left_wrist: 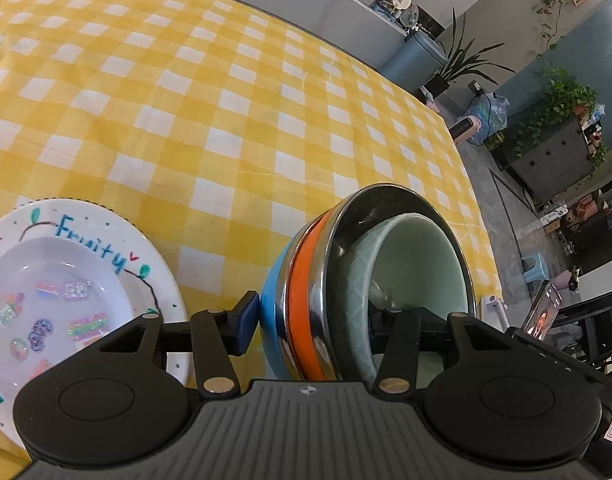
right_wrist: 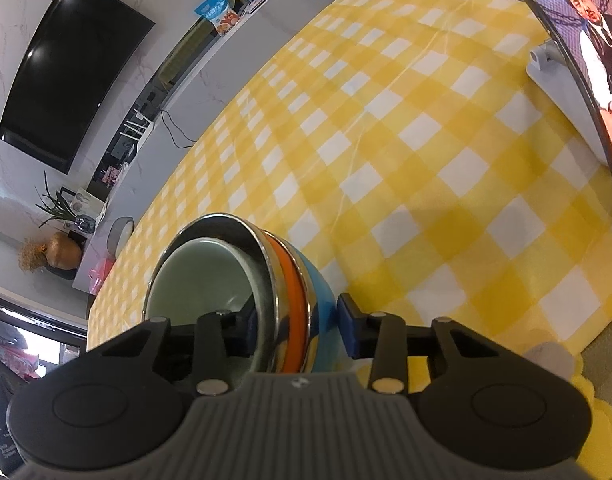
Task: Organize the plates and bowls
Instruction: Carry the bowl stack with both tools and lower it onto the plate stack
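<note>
Left wrist: green bowl point(left_wrist: 410, 264) nested inside steel bowl point(left_wrist: 346, 240), seemingly snug

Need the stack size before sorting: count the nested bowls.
4, nested: pale green ceramic bowl innermost, inside the shiny steel bowl, then the orange bowl, and the light blue bowl outermost. More may be hidden between them.

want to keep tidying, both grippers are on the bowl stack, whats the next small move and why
Probably close the right gripper fully on the bowl stack before lifting. Its outer finger stands just clear of the blue wall, while the left gripper straddles the opposite rim with its outer pad against the blue bowl. A lift now might tip the nested bowls.
</note>
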